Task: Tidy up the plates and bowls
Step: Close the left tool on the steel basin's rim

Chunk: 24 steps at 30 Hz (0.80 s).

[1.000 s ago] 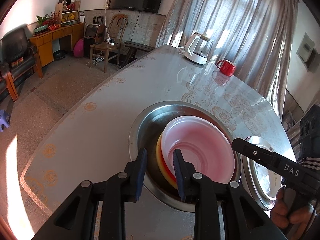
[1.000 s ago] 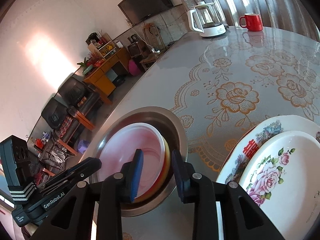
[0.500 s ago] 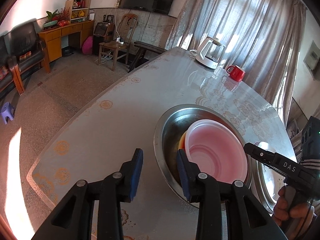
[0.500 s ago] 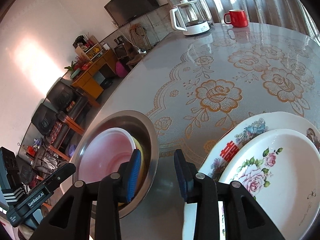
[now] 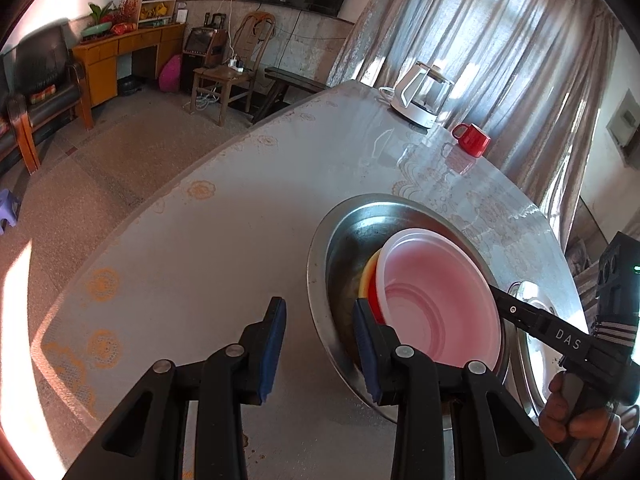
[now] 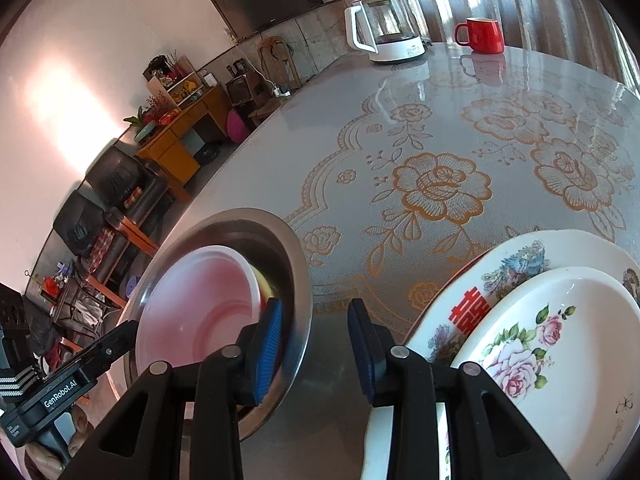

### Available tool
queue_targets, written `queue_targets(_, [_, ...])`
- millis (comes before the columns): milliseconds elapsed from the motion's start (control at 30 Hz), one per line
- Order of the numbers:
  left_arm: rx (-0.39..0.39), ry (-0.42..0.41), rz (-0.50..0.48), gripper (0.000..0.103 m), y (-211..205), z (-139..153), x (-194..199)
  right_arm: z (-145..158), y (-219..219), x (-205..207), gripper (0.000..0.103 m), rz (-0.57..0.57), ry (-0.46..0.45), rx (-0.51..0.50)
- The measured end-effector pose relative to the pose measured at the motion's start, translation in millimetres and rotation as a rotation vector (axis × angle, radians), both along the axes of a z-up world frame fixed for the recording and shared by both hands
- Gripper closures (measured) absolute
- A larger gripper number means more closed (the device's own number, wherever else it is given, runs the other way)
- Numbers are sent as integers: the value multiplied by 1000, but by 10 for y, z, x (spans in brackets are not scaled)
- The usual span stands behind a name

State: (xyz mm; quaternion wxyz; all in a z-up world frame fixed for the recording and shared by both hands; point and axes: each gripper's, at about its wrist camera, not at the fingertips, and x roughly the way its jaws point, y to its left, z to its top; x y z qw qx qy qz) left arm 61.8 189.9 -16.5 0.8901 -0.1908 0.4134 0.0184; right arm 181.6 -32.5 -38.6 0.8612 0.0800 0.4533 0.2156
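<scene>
Withdrawn hand-held gripper (image 5: 320, 344), basin (image 5: 320, 240) rim between

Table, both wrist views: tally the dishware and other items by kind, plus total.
Metal basin: 1
Plastic bowls nested in it, pink, red, yellow: 3
Floral plates: 2
Red mug: 1
Kettle: 1
Total: 8

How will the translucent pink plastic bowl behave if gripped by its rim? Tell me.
The translucent pink plastic bowl looks thin, so probably light and slightly flexible. Its glossy surface may slip. It sits tilted on coloured bowls inside the steel basin, so it could shift when nudged.
</scene>
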Motion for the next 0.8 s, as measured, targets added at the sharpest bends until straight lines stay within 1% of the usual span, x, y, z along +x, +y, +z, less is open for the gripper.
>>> queue_targets(33, [-6,3,1,69,12,-16,9,0,17,10,76,5,0,-8])
queue_targets(233, [-14,5,5,70,42,-81,82,-36,68,68,82,17,11,-19])
queue_targets(333, [-45,12,-1,70,66,-119,101,-77,109,93,82,24,20,-26])
queue_targets(433, [-49,12,-3,70,60,-142,122,-93,153,94,83,34,14,-41])
queue_targets(467, [-54,10,-6,71,59,-141,126,-95,163,97,84,36,13,-42])
queue_targets(533, [-75,3,-22,81,54,-133,134,-104,159,107,86,36,18,-36])
queue_targets(567, [-84,-3,-33,84,38,-125,131,-106,160,107,86,36,17,-37])
queue_targets(600, [-76,-14,-45,89,8,-106,118,-107,159,105,88,39,17,-34])
queue_targets(633, [-54,-19,-49,88,-16,-91,107,-100,158,103,90,44,16,-32])
queue_targets(667, [-40,-22,-51,88,-28,-86,92,-99,166,100,90,45,16,-35])
queue_targets(800, [-46,-50,-65,88,-16,-54,3,-105,142,81,91,46,24,-21])
